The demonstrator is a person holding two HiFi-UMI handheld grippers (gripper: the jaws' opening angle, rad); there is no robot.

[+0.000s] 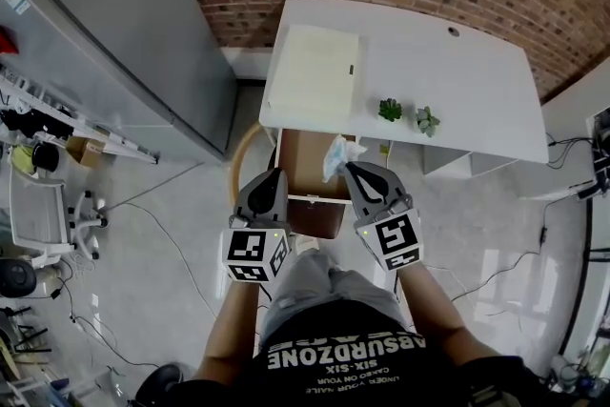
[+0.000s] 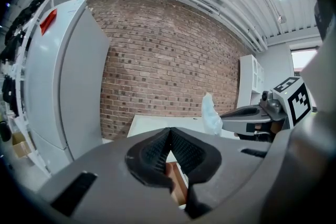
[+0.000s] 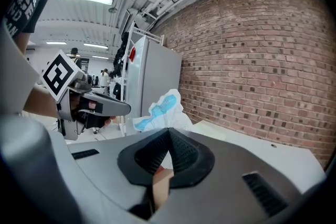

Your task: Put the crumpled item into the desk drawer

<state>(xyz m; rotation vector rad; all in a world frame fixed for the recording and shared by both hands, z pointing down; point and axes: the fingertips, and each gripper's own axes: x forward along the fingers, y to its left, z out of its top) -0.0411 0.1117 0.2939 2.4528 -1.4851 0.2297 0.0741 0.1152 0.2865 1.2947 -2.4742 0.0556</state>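
right gripper (image 1: pixel 349 168) pinches crumpled item (image 1: pixel 337 153) — over drawer (image 1: pixel 303 169); left gripper (image 1: pixel 276 175) closed (empty)

Both grippers were held out ahead of the body, side by side and near each other, on the left forearm (image 1: pixel 227 329) and the right forearm (image 1: pixel 431 305). The left gripper (image 1: pixel 275 174) was seen with its jaws pressed together on nothing. The right gripper (image 1: pixel 350 167) was clamped on the crumpled item (image 1: pixel 339 151), which stuck out past its tips.

The open drawer (image 1: pixel 305 162) is free from above, its back under the desk (image 1: pixel 457 100) edge, the left gripper (image 1: pixel 276 174) and the crumpled item (image 1: pixel 338 152) in the right gripper (image 1: pixel 346 167) crowding its sides.
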